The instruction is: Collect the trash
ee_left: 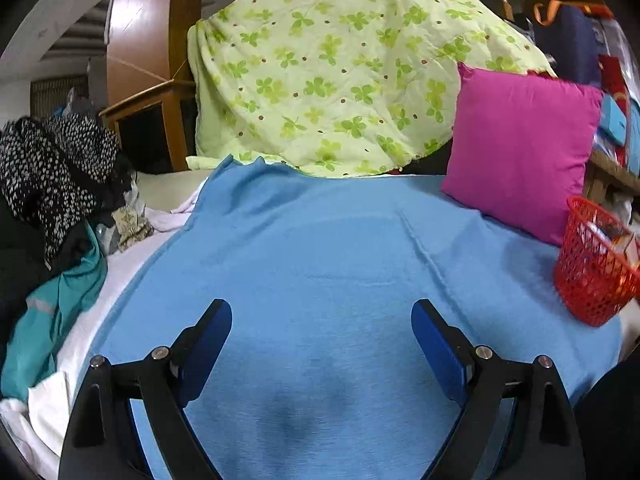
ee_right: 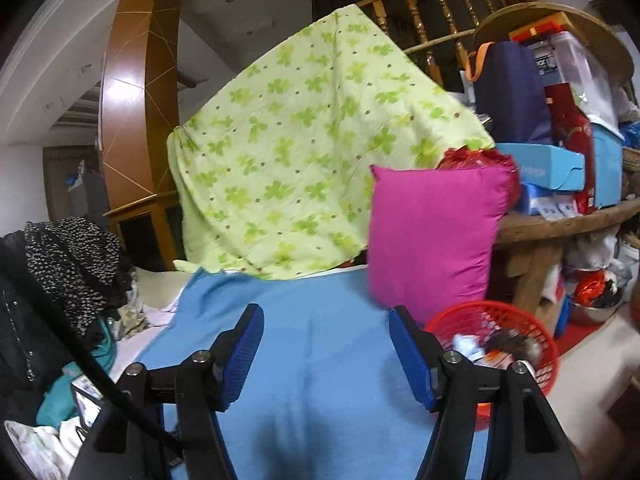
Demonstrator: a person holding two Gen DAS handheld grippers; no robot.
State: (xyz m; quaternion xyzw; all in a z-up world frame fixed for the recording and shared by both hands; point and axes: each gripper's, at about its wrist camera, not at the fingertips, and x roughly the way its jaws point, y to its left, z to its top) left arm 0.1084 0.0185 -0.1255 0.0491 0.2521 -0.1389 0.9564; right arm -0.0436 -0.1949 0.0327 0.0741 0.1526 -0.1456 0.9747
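Both empty: left hand-held gripper (ee_left: pixel 321 320) gapes wide above blue blanket (ee_left: pixel 340 248); right hand-held gripper (ee_right: pixel 326 326) likewise, beside red basket (ee_right: pixel 536 344).

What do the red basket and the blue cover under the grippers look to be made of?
Red basket: probably molded plastic, glossy, with a regular open lattice wall you can see through.
Blue cover: a soft matte fabric, perhaps fleece or knit; it shows a slightly fuzzy surface, shallow creases and a stitched edge.
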